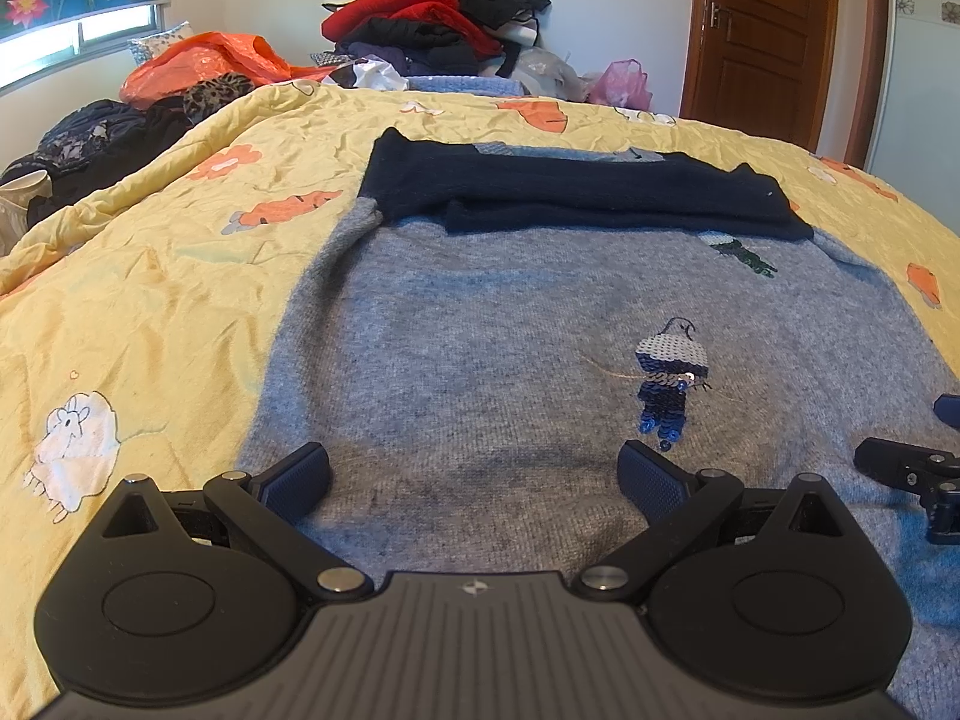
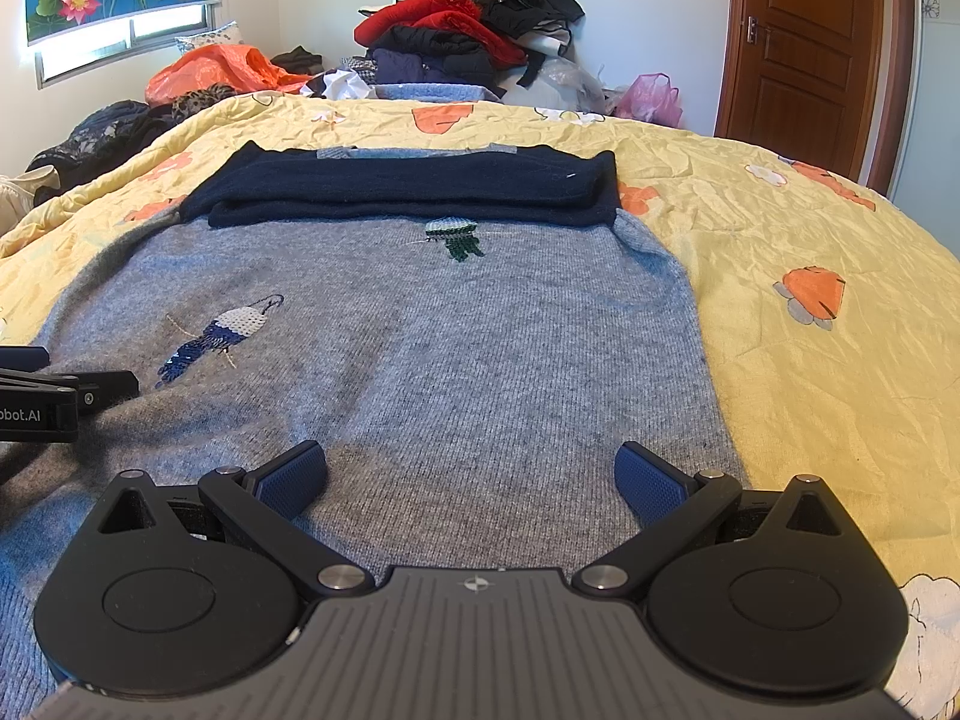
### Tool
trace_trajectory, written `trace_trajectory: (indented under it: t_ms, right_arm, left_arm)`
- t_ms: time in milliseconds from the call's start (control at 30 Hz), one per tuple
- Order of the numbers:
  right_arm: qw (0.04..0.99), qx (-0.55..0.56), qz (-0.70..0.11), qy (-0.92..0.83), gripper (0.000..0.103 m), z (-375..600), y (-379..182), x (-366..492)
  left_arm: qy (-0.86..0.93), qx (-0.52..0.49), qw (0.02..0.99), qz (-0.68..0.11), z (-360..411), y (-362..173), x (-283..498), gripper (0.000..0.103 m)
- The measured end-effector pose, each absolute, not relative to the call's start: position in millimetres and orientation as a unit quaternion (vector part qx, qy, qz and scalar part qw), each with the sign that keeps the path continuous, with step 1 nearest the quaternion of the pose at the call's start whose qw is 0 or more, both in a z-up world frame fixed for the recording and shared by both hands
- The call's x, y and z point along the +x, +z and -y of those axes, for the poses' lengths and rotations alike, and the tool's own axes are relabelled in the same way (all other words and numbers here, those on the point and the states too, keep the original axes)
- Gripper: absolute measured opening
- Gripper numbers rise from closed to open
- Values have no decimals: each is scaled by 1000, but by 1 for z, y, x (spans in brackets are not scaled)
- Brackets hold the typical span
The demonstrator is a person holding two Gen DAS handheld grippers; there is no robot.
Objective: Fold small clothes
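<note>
A grey knit sweater (image 1: pixel 480 348) with sequin figures lies flat on the yellow bedspread (image 1: pixel 150 276). Its navy sleeves (image 1: pixel 576 192) are folded across the chest at the far end. My left gripper (image 1: pixel 474 480) is open and empty, low over the sweater's near hem on the left side. My right gripper (image 2: pixel 471 477) is open and empty, low over the hem on the right side, close to the sweater's (image 2: pixel 456 348) right edge. The sleeves (image 2: pixel 408 186) lie far ahead of it. Each gripper shows at the edge of the other's view: right (image 1: pixel 918 468), left (image 2: pixel 54 402).
A tall pile of red and black clothes (image 1: pixel 438 18) stands at the far end of the bed. An orange bag (image 1: pixel 204 60) and dark clothes (image 1: pixel 102 138) lie at the far left. A pink bag (image 1: pixel 624 84) and a wooden door (image 1: pixel 762 30) are at the far right.
</note>
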State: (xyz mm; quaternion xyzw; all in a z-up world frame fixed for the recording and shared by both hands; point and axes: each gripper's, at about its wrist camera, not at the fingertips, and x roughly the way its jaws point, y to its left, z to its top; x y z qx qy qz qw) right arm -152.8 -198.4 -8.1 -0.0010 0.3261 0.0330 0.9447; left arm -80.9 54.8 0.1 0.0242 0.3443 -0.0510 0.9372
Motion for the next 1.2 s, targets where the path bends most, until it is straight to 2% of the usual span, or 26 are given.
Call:
trace_trajectory:
  t_ms: [267, 333, 467, 600, 700, 800, 933, 1067, 1200]
  right_arm:
    - [929, 158, -316, 108, 103, 277, 9, -187]
    - [914, 217, -326, 107, 98, 309, 8, -192]
    - [872, 338, -326, 141, 98, 356, 4, -200]
    - [873, 351, -316, 120, 99, 374, 8, -204]
    - [831, 384, -365, 170, 99, 377, -6, -190]
    - [819, 353, -390, 228, 99, 365, -6, -184]
    - [798, 344, -415, 269, 100, 356, -6, -177]
    - [780, 364, -423, 283, 101, 359, -5, -172]
    - [754, 376, -439, 311, 91, 359, -9, -182]
  left_arm:
    - [-49, -68, 935, -345, -130, 4, -107, 103]
    - [-63, -72, 935, -340, -141, 5, -116, 103]
    - [-103, -85, 928, -347, -144, 6, -128, 103]
    - [-159, -144, 911, -351, -153, 7, -135, 103]
    - [-218, -230, 874, -368, -172, 3, -129, 103]
    - [-228, -298, 846, -379, -196, -1, -119, 103]
    - [-191, -315, 849, -379, -219, 4, -106, 103]
    - [-216, -333, 821, -411, -218, 2, -99, 103]
    - [-286, -331, 771, -463, -202, -5, -114, 102]
